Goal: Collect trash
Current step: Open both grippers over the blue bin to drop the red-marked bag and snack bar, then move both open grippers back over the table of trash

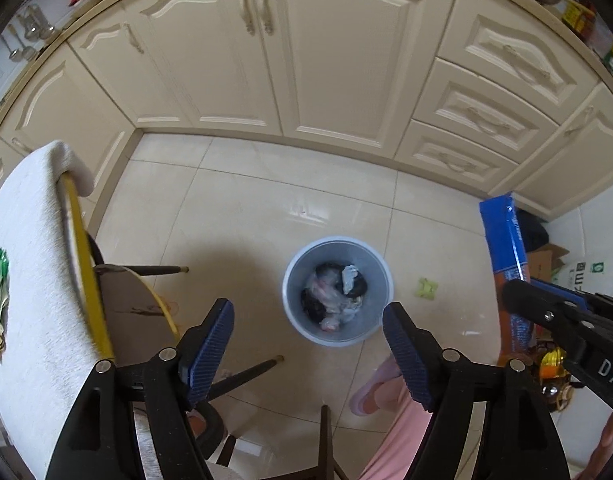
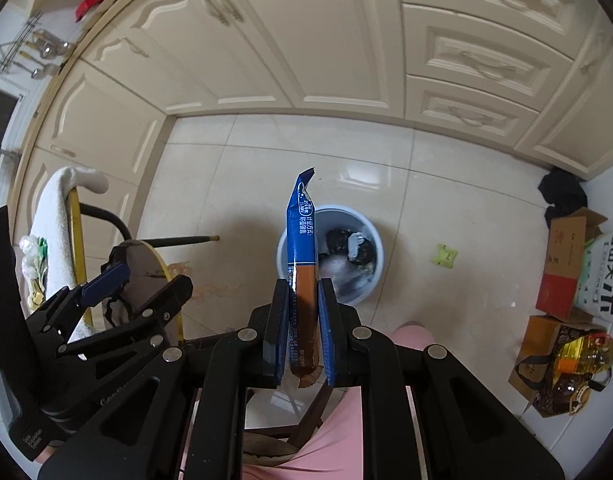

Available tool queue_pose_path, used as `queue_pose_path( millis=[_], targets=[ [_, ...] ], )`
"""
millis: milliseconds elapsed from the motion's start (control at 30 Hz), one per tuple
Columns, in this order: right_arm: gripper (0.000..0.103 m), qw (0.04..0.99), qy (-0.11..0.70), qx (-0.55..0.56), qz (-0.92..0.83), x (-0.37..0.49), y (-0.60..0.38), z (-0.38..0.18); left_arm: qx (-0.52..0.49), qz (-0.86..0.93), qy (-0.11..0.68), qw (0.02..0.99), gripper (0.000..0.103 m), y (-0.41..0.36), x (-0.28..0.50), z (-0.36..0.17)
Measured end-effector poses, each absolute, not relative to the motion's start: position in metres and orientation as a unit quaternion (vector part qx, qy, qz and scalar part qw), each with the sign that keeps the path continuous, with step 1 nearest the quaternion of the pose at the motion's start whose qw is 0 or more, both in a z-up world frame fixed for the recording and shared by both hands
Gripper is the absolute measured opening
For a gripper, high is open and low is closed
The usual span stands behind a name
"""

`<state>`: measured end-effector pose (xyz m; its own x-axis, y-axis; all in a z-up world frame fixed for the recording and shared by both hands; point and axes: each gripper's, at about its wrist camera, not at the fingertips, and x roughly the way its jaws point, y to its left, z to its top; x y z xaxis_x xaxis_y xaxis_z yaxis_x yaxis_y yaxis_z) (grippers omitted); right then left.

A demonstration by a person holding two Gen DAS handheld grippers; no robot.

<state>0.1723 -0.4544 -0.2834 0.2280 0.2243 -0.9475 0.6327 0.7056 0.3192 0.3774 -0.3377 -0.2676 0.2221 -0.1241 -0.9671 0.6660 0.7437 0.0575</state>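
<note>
Cream kitchen cabinets back a tiled floor where the bin (image 1: 337,290) already holds scraps, the right gripper (image 2: 302,316) pinches a blue-brown wrapper (image 2: 302,248) above it, the left gripper (image 1: 308,344) gapes empty, and a green wrapper (image 1: 426,289) at the bin's three o'clock waits
</note>
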Motion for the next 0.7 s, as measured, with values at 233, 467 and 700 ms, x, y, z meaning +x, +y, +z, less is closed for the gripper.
queue_pose_path(
  millis=[233,467,700],
  targets=[
    [0.017,0.705,0.603,0.355,-0.117,0.198,-0.435,-0.283,0.234,-0.253,0.552,0.759,0.073,-0.317,0.376,-0.251],
    [0.075,0.719,0.595,0.329,-0.141,0.207,-0.43,-0.272,0.223,-0.26,0.555,0.758,0.073,-0.302,0.377,-0.243],
    [0.075,0.717,0.601,0.317,-0.155,0.205,-0.431,-0.265,0.224,-0.263,0.551,0.76,0.073,-0.293,0.379,-0.236]
  ],
)
